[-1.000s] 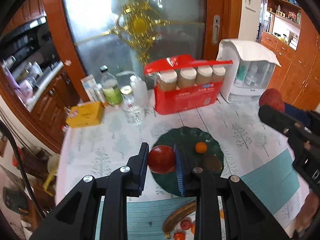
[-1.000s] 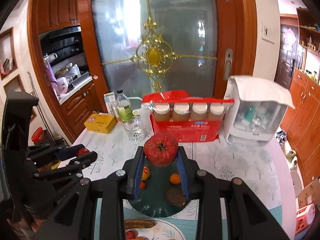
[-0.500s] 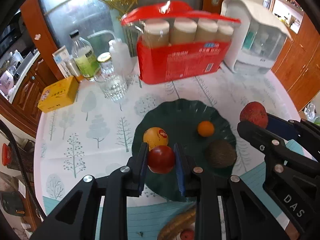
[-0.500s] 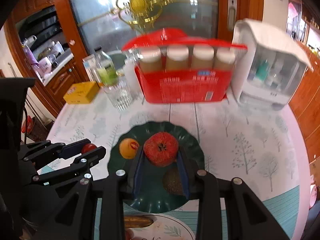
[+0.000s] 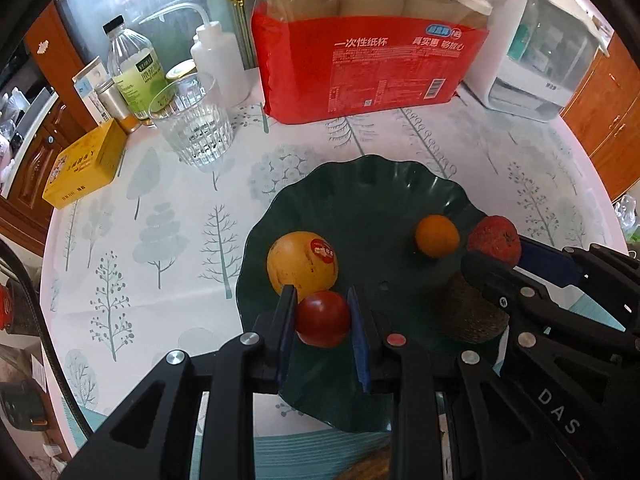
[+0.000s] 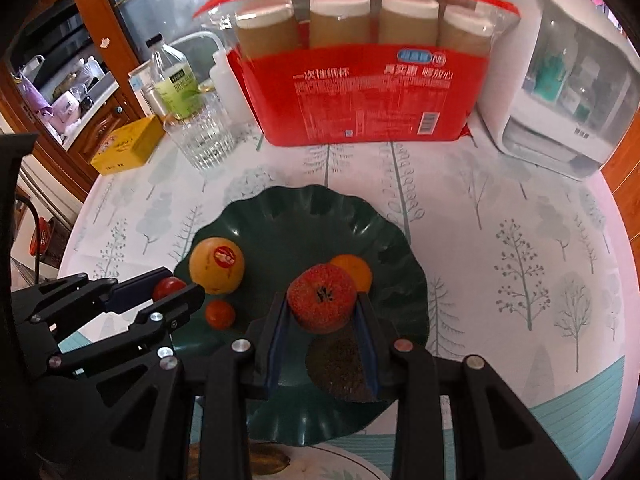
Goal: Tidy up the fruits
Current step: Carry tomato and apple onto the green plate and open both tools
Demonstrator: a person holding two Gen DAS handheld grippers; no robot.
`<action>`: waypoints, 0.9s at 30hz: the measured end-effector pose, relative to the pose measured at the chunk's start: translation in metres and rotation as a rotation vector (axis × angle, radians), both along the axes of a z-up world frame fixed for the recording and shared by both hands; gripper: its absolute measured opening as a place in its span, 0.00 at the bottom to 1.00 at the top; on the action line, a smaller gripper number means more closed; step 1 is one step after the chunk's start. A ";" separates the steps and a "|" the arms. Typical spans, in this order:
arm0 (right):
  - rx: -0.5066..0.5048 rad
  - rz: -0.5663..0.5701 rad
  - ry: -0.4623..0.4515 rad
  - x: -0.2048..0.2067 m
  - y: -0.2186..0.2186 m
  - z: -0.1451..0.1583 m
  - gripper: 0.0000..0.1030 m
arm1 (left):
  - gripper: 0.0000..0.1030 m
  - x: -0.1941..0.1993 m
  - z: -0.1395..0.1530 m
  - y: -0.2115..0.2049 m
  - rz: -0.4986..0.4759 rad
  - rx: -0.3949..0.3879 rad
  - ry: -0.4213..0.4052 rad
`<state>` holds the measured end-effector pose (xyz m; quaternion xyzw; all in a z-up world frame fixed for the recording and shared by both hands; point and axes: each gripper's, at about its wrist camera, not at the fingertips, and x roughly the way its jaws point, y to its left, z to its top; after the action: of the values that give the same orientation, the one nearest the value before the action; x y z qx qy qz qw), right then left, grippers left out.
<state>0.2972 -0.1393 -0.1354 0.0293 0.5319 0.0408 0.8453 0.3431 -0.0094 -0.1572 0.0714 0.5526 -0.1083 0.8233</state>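
Observation:
A dark green wavy plate lies on the tree-print tablecloth. On it sit a yellow fruit with a red sticker, a small orange, a brown round fruit and a little red-orange fruit. My left gripper is shut on a small smooth red fruit, low over the plate's near-left part beside the yellow fruit. My right gripper is shut on a rough red fruit above the brown fruit, just in front of the orange.
Behind the plate stand a ribbed glass, bottles, a yellow box, a red pack of paper cups and a white dispenser. A banana lies on a white plate at the near edge.
Both grippers have come down and tipped toward the green plate, each still holding its red fruit; the plate now fills the middle of both views.

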 end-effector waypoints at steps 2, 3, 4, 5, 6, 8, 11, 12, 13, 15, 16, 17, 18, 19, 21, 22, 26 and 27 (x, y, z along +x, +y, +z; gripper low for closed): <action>0.002 0.002 0.006 0.001 0.000 -0.003 0.32 | 0.24 0.001 -0.001 0.001 0.002 0.000 0.000; 0.003 0.005 0.009 0.002 0.000 -0.005 0.32 | 0.24 0.002 -0.002 0.002 0.003 -0.001 0.001; 0.002 0.008 0.012 0.002 0.001 -0.006 0.32 | 0.24 0.003 -0.003 0.002 0.003 -0.001 0.002; -0.002 0.012 0.013 0.003 0.001 -0.007 0.32 | 0.24 0.003 -0.004 0.002 0.002 0.001 0.002; -0.007 0.016 0.012 0.003 0.002 -0.008 0.32 | 0.24 0.003 -0.005 0.001 0.001 0.003 0.003; -0.014 0.020 0.011 0.004 0.003 -0.010 0.32 | 0.24 0.003 -0.007 0.001 -0.001 0.007 0.007; -0.014 0.022 0.011 0.004 0.002 -0.011 0.32 | 0.24 0.003 -0.009 0.000 -0.002 0.010 0.011; -0.013 0.022 0.012 0.004 0.002 -0.011 0.32 | 0.24 0.002 -0.010 0.000 -0.003 0.010 0.011; -0.014 0.020 0.013 0.003 0.002 -0.012 0.32 | 0.25 0.002 -0.010 0.000 -0.005 0.010 0.012; -0.020 0.020 0.017 0.003 0.001 -0.012 0.32 | 0.32 0.000 -0.008 -0.001 -0.009 0.005 0.007; -0.021 0.022 0.020 0.003 0.001 -0.013 0.32 | 0.39 -0.001 -0.007 -0.001 -0.009 0.003 0.002; -0.024 0.020 0.020 0.002 0.001 -0.013 0.33 | 0.42 -0.002 -0.006 -0.001 -0.005 0.012 -0.006; -0.027 0.016 0.017 0.002 -0.001 -0.012 0.33 | 0.49 -0.003 -0.005 0.000 0.000 0.029 -0.021; -0.027 0.014 0.015 0.001 -0.002 -0.012 0.33 | 0.56 -0.003 -0.004 0.000 0.004 0.037 -0.030; -0.019 0.004 0.011 0.000 -0.007 -0.011 0.33 | 0.68 -0.004 -0.002 0.003 0.014 0.038 -0.035; -0.015 -0.003 0.009 0.000 -0.009 -0.010 0.35 | 0.73 -0.004 -0.001 0.005 0.019 0.032 -0.035; -0.005 -0.022 -0.001 -0.004 -0.016 -0.007 0.44 | 0.83 -0.006 0.003 0.009 0.032 0.016 -0.039; -0.006 -0.024 -0.004 -0.005 -0.017 -0.006 0.45 | 0.83 -0.006 0.003 0.009 0.031 0.016 -0.039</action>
<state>0.2924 -0.1566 -0.1413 0.0332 0.5298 0.0293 0.8470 0.3372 -0.0002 -0.1540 0.0715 0.5385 -0.0896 0.8348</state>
